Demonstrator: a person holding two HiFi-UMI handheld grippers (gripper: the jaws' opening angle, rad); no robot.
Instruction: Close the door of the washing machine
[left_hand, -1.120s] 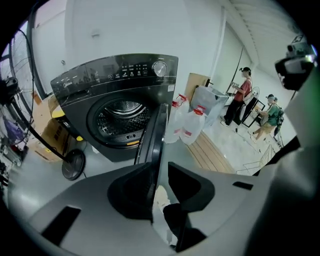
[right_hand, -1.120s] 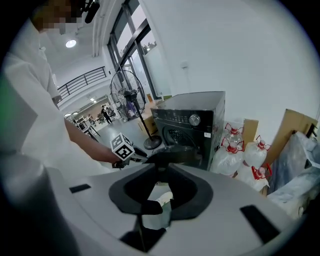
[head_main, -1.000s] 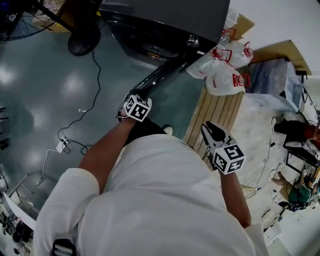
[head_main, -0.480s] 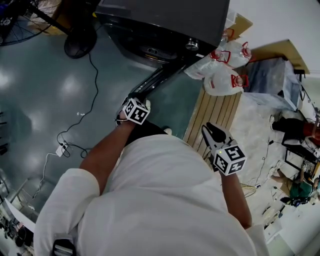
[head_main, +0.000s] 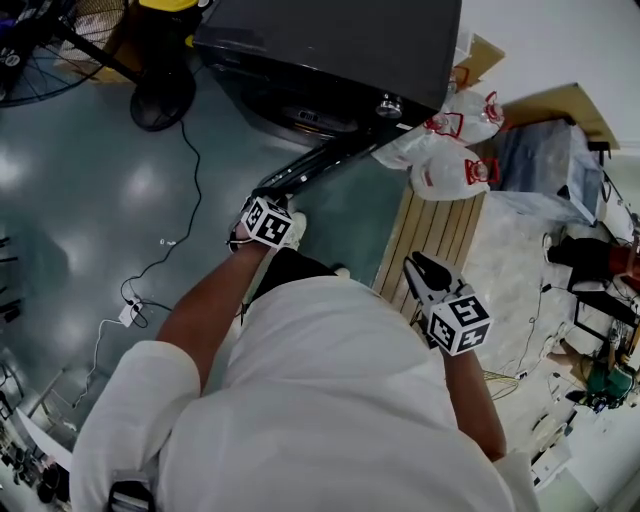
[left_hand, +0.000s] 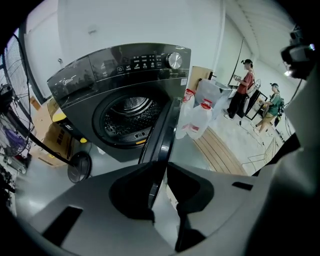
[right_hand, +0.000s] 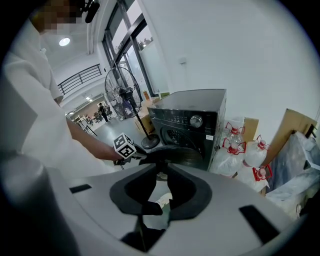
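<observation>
The dark grey washing machine stands at the top of the head view, its round door swung out towards me. My left gripper is at the door's free edge. In the left gripper view the door's rim runs straight between the jaws of my left gripper, which are shut on it, and the open drum shows behind. My right gripper hangs apart over the wooden slats, shut and holding nothing. The right gripper view shows the washing machine ahead of my right gripper.
A standing fan is left of the machine, and a cable trails across the glossy floor. Bagged water jugs lie right of the machine, beside a wooden pallet. Two people stand far off to the right.
The left gripper has shifted slightly with the door's edge, and the door now lies a little closer to the machine's front. The right gripper has stayed put.
</observation>
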